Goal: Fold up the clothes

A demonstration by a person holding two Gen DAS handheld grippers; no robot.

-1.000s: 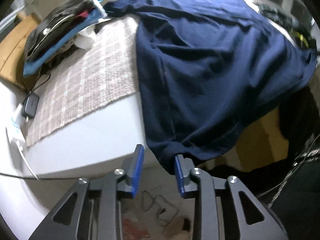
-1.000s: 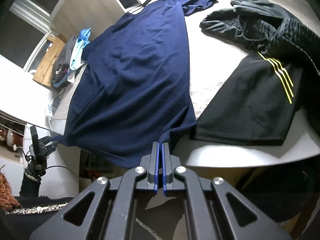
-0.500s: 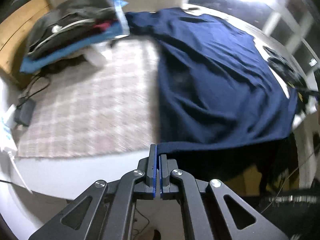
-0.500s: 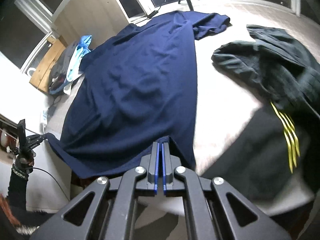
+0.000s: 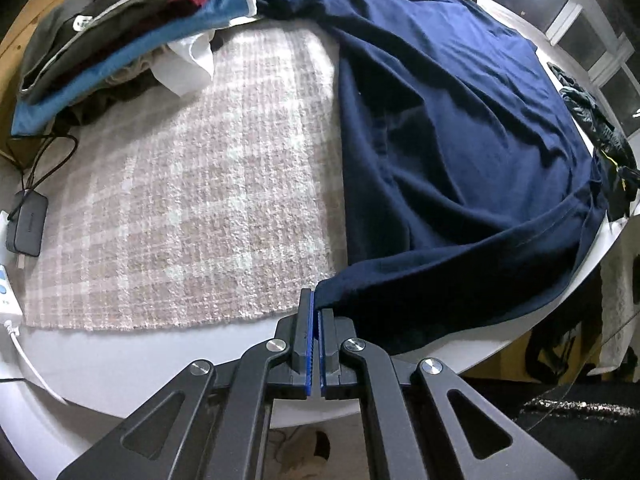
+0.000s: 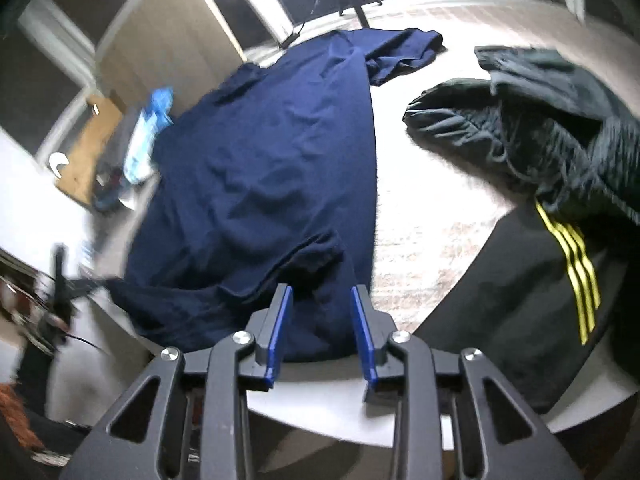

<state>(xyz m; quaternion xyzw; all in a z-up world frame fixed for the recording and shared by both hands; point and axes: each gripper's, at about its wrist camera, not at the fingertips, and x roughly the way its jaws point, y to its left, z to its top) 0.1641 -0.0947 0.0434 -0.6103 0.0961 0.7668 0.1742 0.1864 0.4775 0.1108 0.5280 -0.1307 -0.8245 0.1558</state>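
Note:
A navy T-shirt (image 5: 452, 128) lies spread on a round white table (image 5: 120, 364) with a checked mat (image 5: 192, 200). My left gripper (image 5: 316, 304) is shut on the shirt's bottom-left hem corner near the table's front edge. In the right wrist view the same shirt (image 6: 260, 168) lies flat, its lower right hem bunched just ahead of my right gripper (image 6: 322, 292), which is open and empty above the hem. The left gripper shows blurred at the far left of that view (image 6: 60, 276).
A pile of folded clothes (image 5: 108, 28) sits at the table's back left. Black trousers with yellow stripes (image 6: 560, 272) and a dark garment (image 6: 520, 120) lie right of the shirt. A charger and cables (image 5: 26, 224) lie at the left edge.
My left gripper closed on the hem corner and pulled it up onto the table. My right gripper, shut on the hem before, has opened and let it go.

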